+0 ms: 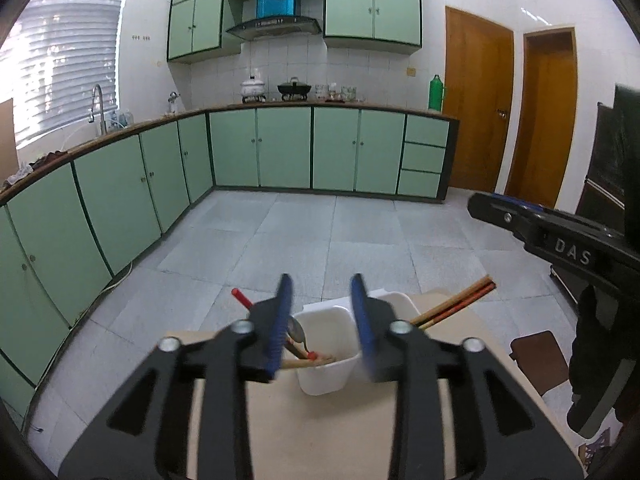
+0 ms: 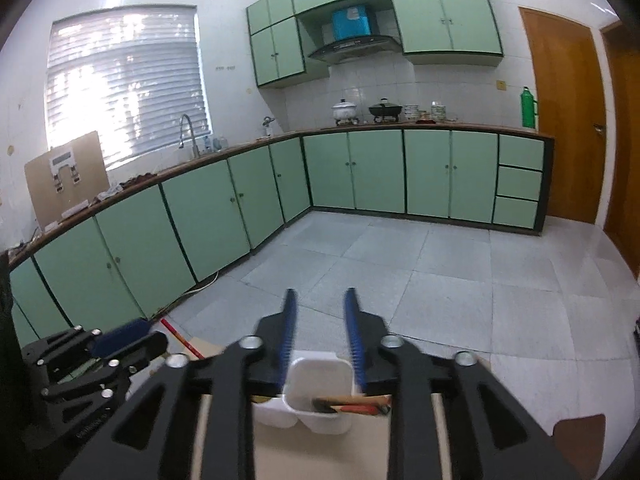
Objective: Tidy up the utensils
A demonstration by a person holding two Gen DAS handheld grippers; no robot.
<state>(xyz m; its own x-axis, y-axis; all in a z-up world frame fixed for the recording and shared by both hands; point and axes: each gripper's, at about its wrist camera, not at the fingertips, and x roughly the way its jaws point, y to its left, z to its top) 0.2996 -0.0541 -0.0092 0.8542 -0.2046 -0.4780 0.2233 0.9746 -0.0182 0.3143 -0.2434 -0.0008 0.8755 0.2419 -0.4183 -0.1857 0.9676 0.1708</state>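
Both tools stand parted and empty: left tool (image 1: 322, 320), right tool (image 2: 322, 338).

The utensils sit in two white bins touching side by side at the far edge of the table (image 1: 224, 420). The near bin (image 1: 326, 354) holds a spoon (image 1: 297, 331) and sticks. The bin behind it (image 1: 394, 304) holds chopsticks (image 1: 456, 305) that lean well out over its rim.

Risk, as judged: those overhanging ends could be knocked, tipping the light bin off the edge onto the floor.

Surface is pale wood. The room is a kitchen with green cabinets (image 2: 376, 172) and a grey tiled floor (image 1: 320, 236) beyond the bins.
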